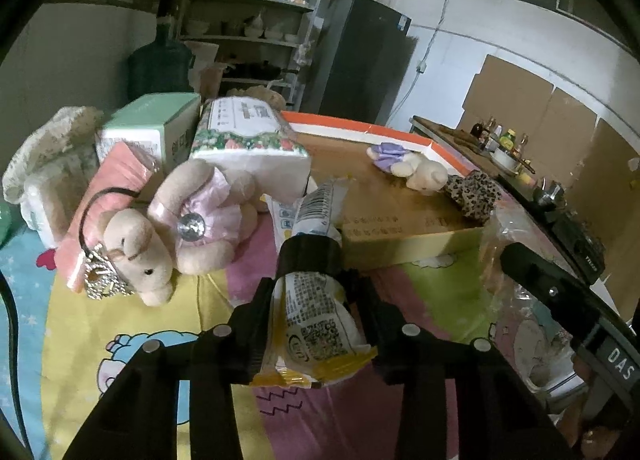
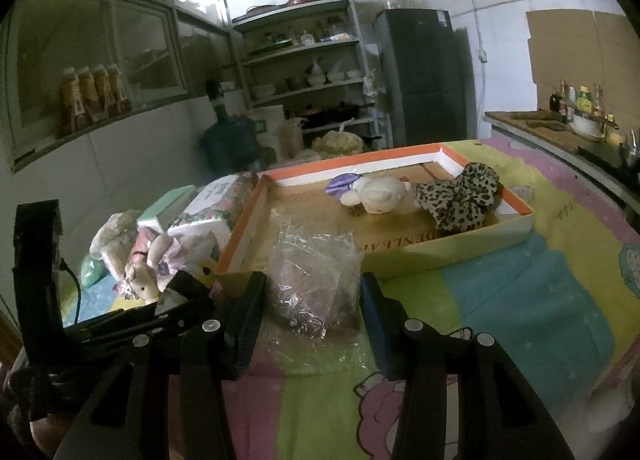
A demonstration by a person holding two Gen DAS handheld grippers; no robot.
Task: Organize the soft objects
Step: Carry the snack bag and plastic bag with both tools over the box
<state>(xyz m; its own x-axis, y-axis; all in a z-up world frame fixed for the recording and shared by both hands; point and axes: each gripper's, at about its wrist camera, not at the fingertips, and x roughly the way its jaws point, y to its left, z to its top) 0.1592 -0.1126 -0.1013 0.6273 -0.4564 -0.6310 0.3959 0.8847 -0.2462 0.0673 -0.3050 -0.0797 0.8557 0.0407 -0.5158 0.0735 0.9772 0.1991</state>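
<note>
While left hand-held gripper (image 1: pixel 310 280) clamps snack packet (image 1: pixel 320 324), tray (image 2: pixel 516 226) holding cream plush (image 2: pixel 378 192), leopard cloth (image 2: pixel 460 196).

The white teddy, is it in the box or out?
In. The white teddy lies on the box floor, inside the orange rim, beside the leopard cloth.

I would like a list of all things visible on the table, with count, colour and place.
snack packet: one, white and yellow, in left gripper
clear plastic bag: one, transparent, between right gripper's fingers
tray: one, orange-rimmed cardboard, table centre
white bear: one, cream, in tray
leopard cloth: one, spotted, in tray
pink plush: one, beige-pink, left of tray
tissue pack: one, floral white, behind plush
green box: one, far left
left gripper: black, shut
right gripper: black, open
</note>
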